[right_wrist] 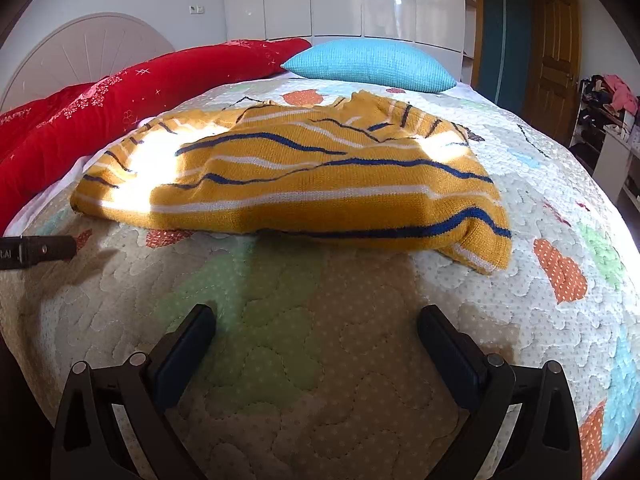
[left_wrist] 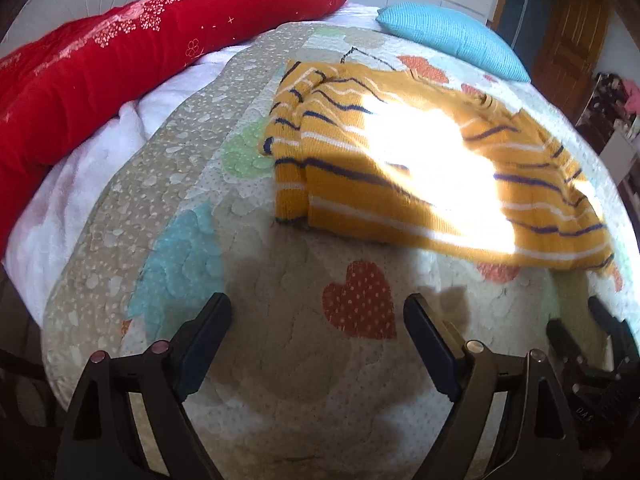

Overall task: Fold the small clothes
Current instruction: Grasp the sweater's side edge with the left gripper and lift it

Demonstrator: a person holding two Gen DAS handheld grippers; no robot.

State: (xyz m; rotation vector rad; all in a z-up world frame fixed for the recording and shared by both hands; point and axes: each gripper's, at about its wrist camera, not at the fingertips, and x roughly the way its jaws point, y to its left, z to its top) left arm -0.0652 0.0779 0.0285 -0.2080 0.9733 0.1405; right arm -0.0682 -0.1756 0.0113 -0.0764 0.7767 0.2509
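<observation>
A mustard-yellow knit sweater (left_wrist: 420, 168) with navy and white stripes lies spread on the quilted bedspread (left_wrist: 280, 380), partly in bright sun. Its left sleeve is folded in along the left side. It also shows in the right wrist view (right_wrist: 304, 188), hem toward me. My left gripper (left_wrist: 318, 312) is open and empty, just above the quilt, a short way short of the hem. My right gripper (right_wrist: 316, 324) is open and empty, also short of the hem. The right gripper shows at the right edge of the left wrist view (left_wrist: 592, 328); the left one shows at the left edge of the right wrist view (right_wrist: 36, 250).
A red duvet (left_wrist: 100, 76) lies along the left side of the bed, over a white blanket (left_wrist: 80, 184). A turquoise pillow (right_wrist: 372, 64) sits at the far end. White wardrobes (right_wrist: 344, 0), a wooden door (right_wrist: 556, 64) and cluttered shelves (right_wrist: 604, 108) stand beyond.
</observation>
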